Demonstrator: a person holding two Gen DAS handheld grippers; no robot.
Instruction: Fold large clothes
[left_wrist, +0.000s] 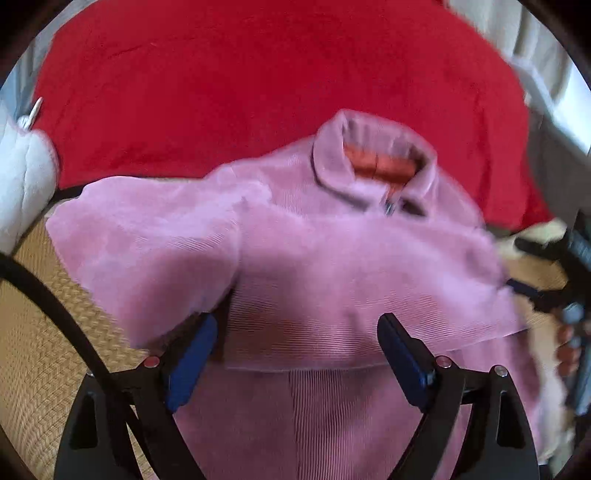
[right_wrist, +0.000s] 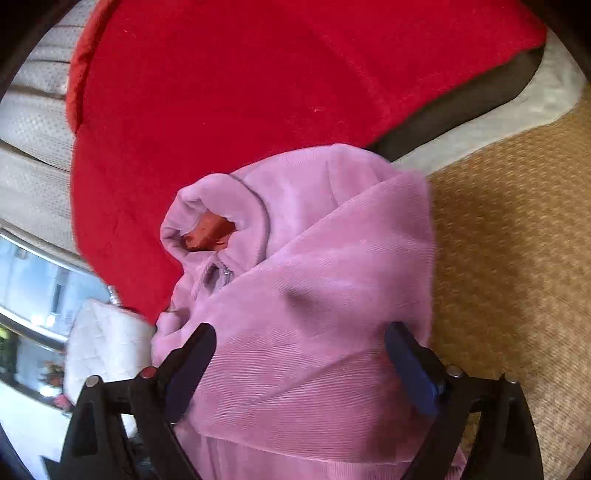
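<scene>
1. Nearest the lens: left gripper (left_wrist: 295, 332), black frame w/ blue pads, jaws spread wide, nothing pinched. The folded edge of the cloth runs between the pads; they don't press it.
2. Right gripper (right_wrist: 301, 341): jaws also spread, pads either side of a fabric ridge, no squeeze visible.
3. Task item: pink ribbed corduroy jacket w/ orange lining (left_wrist: 332, 258), lying on the woven tan mat (left_wrist: 44, 354), collar against the red blanket (left_wrist: 240, 92). Both sleeves appear folded across the chest.
4. Key relation: jacket lies straight ahead of and below both jaw sets; long axis runs collar-to-hem, collar away from the left gripper, hem nearest.
5. Judgement: next fold probably takes the hem toward the collar; both grippers about equally near.
</scene>
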